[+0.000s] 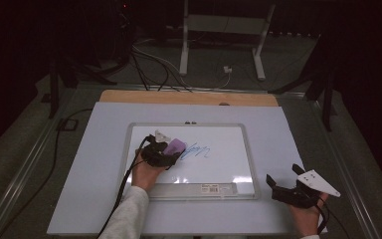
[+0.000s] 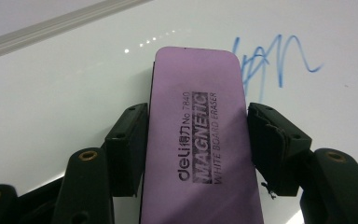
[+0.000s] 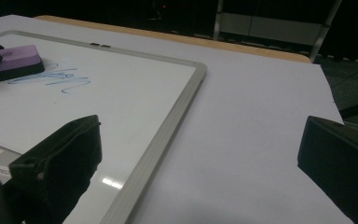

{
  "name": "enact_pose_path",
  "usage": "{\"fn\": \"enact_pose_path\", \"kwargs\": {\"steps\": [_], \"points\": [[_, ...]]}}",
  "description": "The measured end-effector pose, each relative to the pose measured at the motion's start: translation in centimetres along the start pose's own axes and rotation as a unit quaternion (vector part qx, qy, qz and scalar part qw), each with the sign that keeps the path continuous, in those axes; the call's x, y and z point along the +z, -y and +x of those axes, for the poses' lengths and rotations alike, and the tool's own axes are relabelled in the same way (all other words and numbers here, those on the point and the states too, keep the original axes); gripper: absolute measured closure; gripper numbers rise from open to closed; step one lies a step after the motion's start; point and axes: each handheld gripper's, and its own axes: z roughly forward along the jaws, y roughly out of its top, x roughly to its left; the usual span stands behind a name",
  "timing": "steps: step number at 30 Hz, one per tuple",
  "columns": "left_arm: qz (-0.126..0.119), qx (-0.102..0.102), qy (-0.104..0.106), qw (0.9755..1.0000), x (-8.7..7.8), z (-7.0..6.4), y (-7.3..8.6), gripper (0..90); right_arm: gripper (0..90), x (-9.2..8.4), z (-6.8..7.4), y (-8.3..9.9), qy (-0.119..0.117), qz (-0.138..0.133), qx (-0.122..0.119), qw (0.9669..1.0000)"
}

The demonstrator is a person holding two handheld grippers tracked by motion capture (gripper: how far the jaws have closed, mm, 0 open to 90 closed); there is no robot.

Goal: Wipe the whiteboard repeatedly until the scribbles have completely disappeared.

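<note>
A: The left tongs (image 2: 198, 140) are pinching the purple eraser (image 2: 200, 135) by its long sides, flat on the whiteboard (image 1: 229, 159), just beside the blue scribble (image 1: 197, 151). What could go wrong from here?

B: Mostly the grip. The pads hold only the back half of the eraser, so if it is pushed down hard on its front end it could twist or slip out between them. The board is glossy and looks loose on the tabletop (image 1: 89, 189), so a firm wipe might shove the whole board instead of clearing the ink.

A: And the right tongs (image 1: 280, 186)?

B: Spread wide, pinching nothing, resting on the tabletop just off the board's near right corner. They are not touching the frame, so nothing steadies the board as it is. A light, tilted stroke might also leave streaks of ink.

A: What about the surface and room?

B: A pale sheet covers the tabletop, with a strip of wood (image 1: 189, 97) showing along the far edge. Beyond that the room is dark: grey floor, black cables (image 1: 149, 69), and a white metal stand (image 1: 224, 30). A cable trails from the left tongs across the board's edge and could snag.
</note>
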Motion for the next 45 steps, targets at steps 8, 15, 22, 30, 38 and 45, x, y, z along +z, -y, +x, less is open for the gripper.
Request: {"fn": "enact_pose_path", "kwargs": {"steps": [8,15,22,30,38,45], "points": [[0.003,0.015,0.015,0.9998,0.1,-1.5,0.0,42.0,0.1,0.0,0.0,0.0,0.001,0.0,0.001,1.0],[0.007,0.036,0.023,0.9991,0.2,-2.7,-0.1,42.0,0.1,0.0,0.1,0.0,0.0,0.0,0.0,1.0],[0.015,0.015,-0.021,0.9996,0.2,-1.1,-0.6,42.1,0.1,-0.2,-0.1,0.0,0.003,-0.002,0.004,1.0],[0.01,-0.025,-0.052,0.9983,0.3,0.7,-0.8,42.1,0.1,-0.2,-0.1,0.0,0.003,-0.002,0.004,1.0],[0.013,0.015,-0.021,0.9996,0.6,-2.5,-0.8,42.1,0.1,-0.1,0.0,0.0,0.001,-0.002,0.002,1.0],[0.014,0.031,0.004,0.9994,0.8,-3.3,-0.9,42.1,0.1,-0.1,0.0,0.0,0.0,-0.002,0.003,1.0]]}}
